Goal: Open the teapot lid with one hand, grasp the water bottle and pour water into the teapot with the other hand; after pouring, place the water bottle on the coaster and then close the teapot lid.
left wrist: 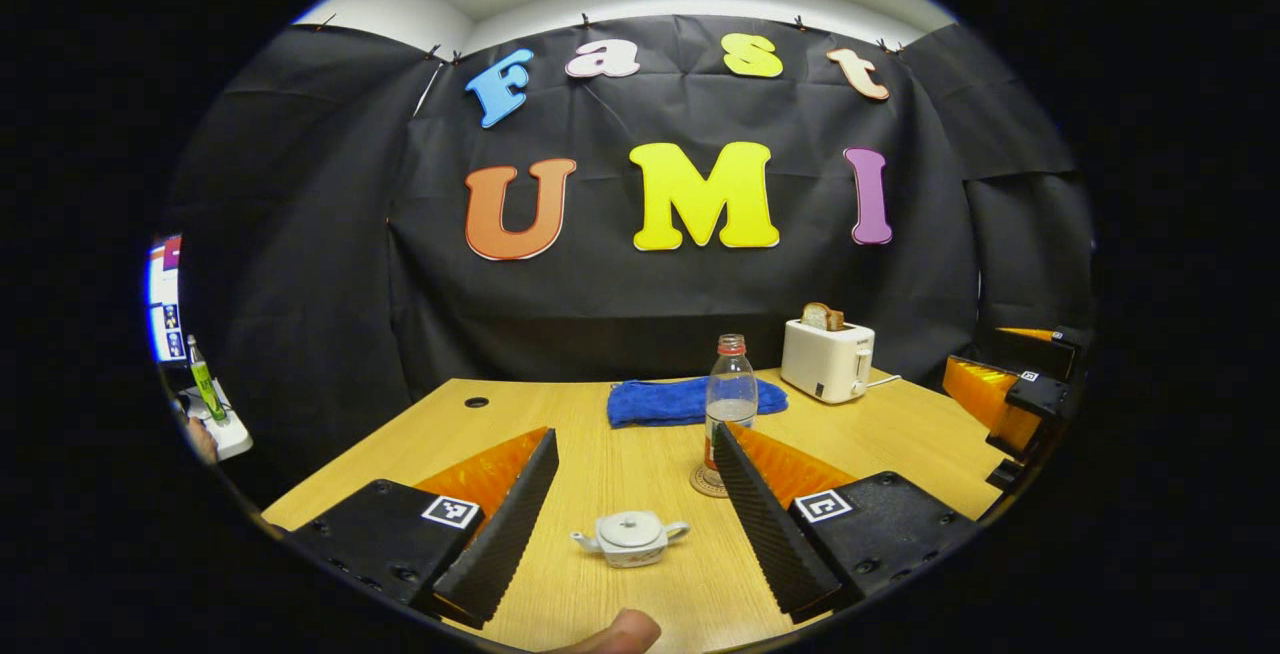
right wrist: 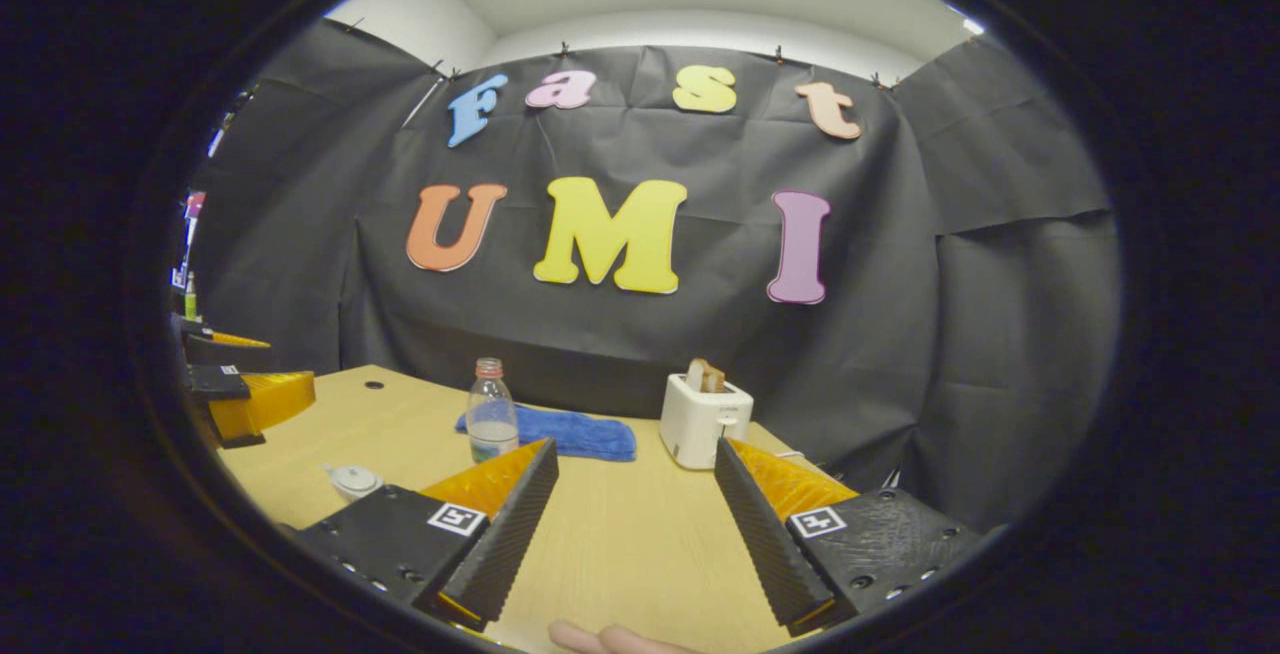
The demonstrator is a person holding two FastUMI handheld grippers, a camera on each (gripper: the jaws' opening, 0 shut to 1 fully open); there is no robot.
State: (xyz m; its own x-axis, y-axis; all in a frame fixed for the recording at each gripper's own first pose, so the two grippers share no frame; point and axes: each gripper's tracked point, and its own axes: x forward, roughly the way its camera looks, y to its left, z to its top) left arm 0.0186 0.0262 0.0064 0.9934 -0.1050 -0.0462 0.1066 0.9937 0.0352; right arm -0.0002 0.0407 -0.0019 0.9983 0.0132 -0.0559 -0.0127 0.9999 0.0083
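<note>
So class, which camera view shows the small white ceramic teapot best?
The left gripper view: the small white ceramic teapot sits whole, lid on, between the fingers. In the right gripper view the teapot is far off, partly hidden behind a finger.

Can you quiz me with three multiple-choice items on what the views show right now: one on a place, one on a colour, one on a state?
1. Where does the water bottle stand?
A. on the coaster
B. on the blue towel
C. inside the toaster

2. What colour is the bottle's cap?
A. green
B. red
C. white

3. How is the teapot now?
A. lid off, lying beside it
B. tipped on its side
C. upright with the lid on

Answers:
1. A: in the left gripper view the bottle's base sits on the round coaster, in front of the towel.
2. B: the cap reads red in both views.
3. C: the lid rests on the pot, which sits between the open fingers of the left gripper; the right gripper is open too.
</note>
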